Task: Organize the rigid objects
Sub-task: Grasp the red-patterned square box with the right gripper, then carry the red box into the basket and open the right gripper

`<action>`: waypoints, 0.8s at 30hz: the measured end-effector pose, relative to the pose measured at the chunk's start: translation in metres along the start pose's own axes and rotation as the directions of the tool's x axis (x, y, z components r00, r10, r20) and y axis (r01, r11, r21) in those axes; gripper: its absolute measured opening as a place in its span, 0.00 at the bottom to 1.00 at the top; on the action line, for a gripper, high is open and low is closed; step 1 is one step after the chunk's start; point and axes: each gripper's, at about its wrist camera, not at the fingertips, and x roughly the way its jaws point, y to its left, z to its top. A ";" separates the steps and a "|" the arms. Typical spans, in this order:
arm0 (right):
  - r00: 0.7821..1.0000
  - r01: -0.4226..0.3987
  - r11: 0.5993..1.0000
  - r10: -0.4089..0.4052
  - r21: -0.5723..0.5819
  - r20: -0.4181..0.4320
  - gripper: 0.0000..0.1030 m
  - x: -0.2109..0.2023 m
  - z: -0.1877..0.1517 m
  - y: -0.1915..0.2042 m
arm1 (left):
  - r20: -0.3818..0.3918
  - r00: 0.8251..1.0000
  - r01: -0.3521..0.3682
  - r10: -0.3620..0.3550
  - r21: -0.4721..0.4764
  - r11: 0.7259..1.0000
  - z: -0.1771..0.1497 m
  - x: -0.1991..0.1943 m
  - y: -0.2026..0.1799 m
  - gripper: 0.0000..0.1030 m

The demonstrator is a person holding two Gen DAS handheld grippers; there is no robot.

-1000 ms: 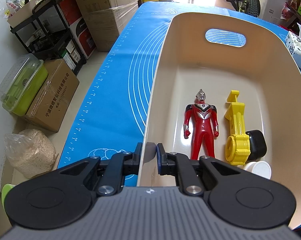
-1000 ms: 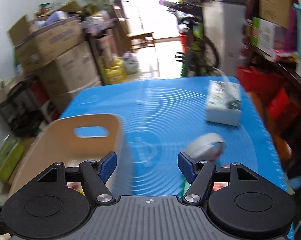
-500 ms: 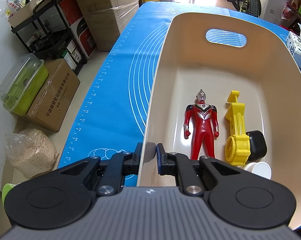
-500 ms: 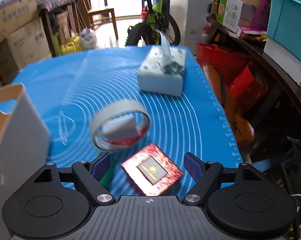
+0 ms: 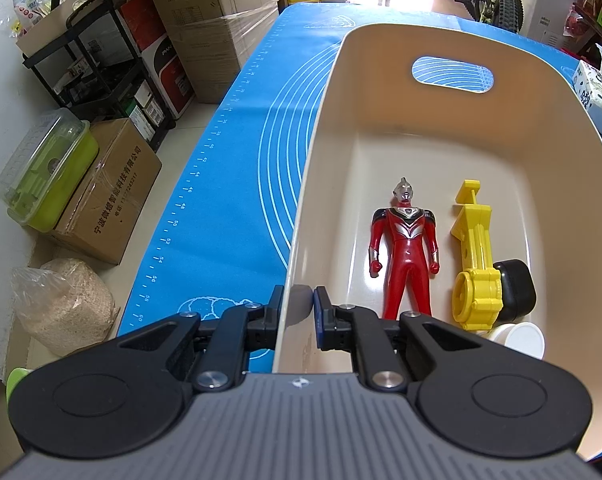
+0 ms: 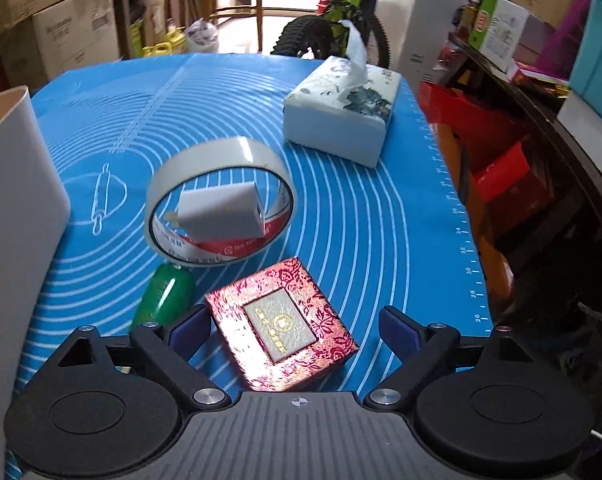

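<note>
Left gripper [image 5: 297, 304] clamps the near rim of a beige bin [image 5: 453, 128]; right gripper [image 6: 295, 326] hangs open over a red patterned box [image 6: 281, 326].

Inside the bin lie a red figure [image 5: 403, 246] and yellow toy [image 5: 475, 264]. Beyond the box, a tape roll [image 6: 221, 216] rests on the blue mat [image 6: 381, 220].

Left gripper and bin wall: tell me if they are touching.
Touching. The left wrist view shows the left gripper shut on the bin, one of its fingers on each side of the wall.

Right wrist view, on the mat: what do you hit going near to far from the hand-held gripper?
Red box → tape roll with a white block showing inside its ring → tissue box.
</note>
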 end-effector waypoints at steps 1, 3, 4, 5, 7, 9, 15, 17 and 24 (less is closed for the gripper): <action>1.000 -0.003 1.000 0.003 -0.008 0.001 0.89 0.002 -0.001 -0.001 | 0.000 1.000 0.000 0.000 0.000 1.000 0.000 0.000 0.000 0.16; 1.000 -0.019 1.000 0.019 -0.007 0.007 0.88 0.005 -0.004 -0.004 | 0.000 1.000 -0.002 0.002 0.001 1.000 0.000 0.000 0.000 0.16; 1.000 -0.028 1.000 0.028 -0.003 0.008 0.88 0.006 -0.005 -0.006 | 0.000 1.000 -0.003 0.003 0.002 1.000 0.001 0.000 0.000 0.16; 0.999 -0.037 0.999 0.037 0.003 0.010 0.88 0.007 -0.006 -0.007 | 0.000 1.000 -0.004 0.004 0.003 1.000 0.000 0.000 0.000 0.16; 0.998 -0.066 0.998 0.065 0.019 0.019 0.82 0.006 -0.006 -0.009 | 0.000 1.000 -0.007 0.007 0.005 1.000 0.001 0.000 0.001 0.16; 0.996 -0.084 0.996 0.083 0.028 0.021 0.67 0.004 -0.006 -0.008 | 0.000 1.000 -0.007 0.007 0.004 1.000 0.001 0.000 0.001 0.16; 0.997 -0.076 0.996 0.076 0.039 0.001 0.57 -0.001 -0.004 0.000 | 0.000 1.000 -0.007 0.007 0.004 1.000 0.001 0.000 0.001 0.16; 0.998 -0.060 0.997 0.060 0.049 0.005 0.57 -0.007 -0.003 0.002 | -0.001 1.000 -0.006 0.006 0.003 1.000 0.000 -0.001 0.000 0.16; 0.995 -0.051 0.993 0.042 0.102 0.091 0.57 -0.049 0.008 0.011 | -0.001 1.000 -0.006 0.006 0.003 1.000 0.001 -0.001 0.000 0.16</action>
